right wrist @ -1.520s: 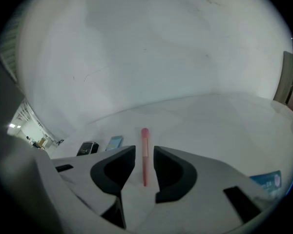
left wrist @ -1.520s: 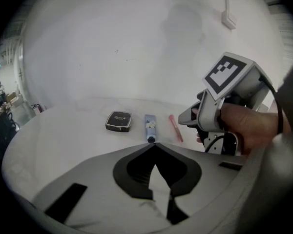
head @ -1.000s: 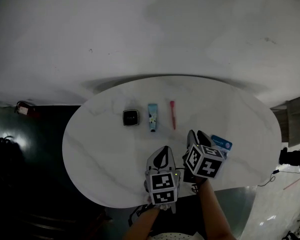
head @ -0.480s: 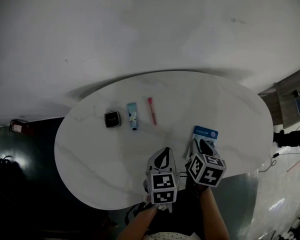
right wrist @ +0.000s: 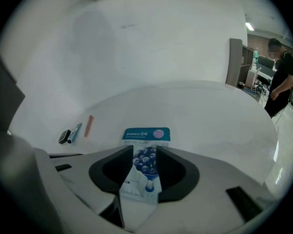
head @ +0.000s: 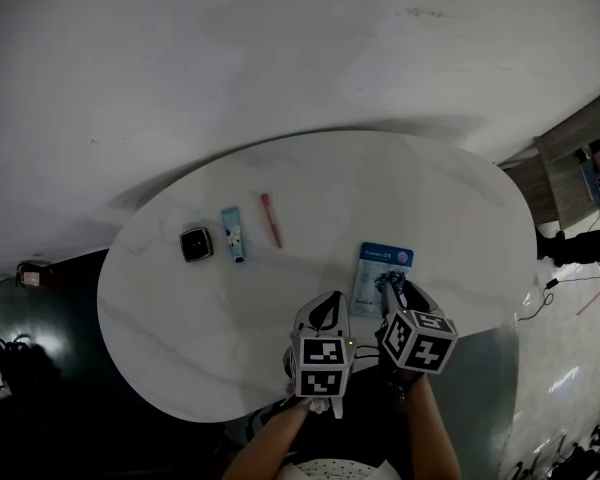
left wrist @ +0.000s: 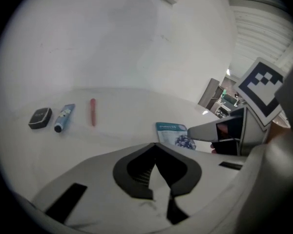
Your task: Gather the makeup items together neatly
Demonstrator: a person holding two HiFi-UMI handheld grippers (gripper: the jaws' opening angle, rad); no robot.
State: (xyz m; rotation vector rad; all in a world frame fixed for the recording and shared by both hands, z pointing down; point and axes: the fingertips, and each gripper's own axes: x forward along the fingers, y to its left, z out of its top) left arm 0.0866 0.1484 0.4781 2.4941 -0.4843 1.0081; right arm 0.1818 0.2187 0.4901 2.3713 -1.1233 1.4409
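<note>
Ahead of right tool (right wrist: 145, 152): blueberry sachet (right wrist: 146, 134) lay lengthwise between its opening jaws.
Left tool (left wrist: 155, 150): jaws together, nothing held.
Makeup row (head: 233, 235): well apart, leftward across the desk (head: 460, 208).

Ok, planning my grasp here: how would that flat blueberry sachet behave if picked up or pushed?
The sachet looks thin and flat, so probably light and floppy. Lying flush on the smooth table, it should slide, not roll.

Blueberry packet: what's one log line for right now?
right tongs: opening around blueberry packet | left tongs: shut, empty | packet: lying on table
</note>
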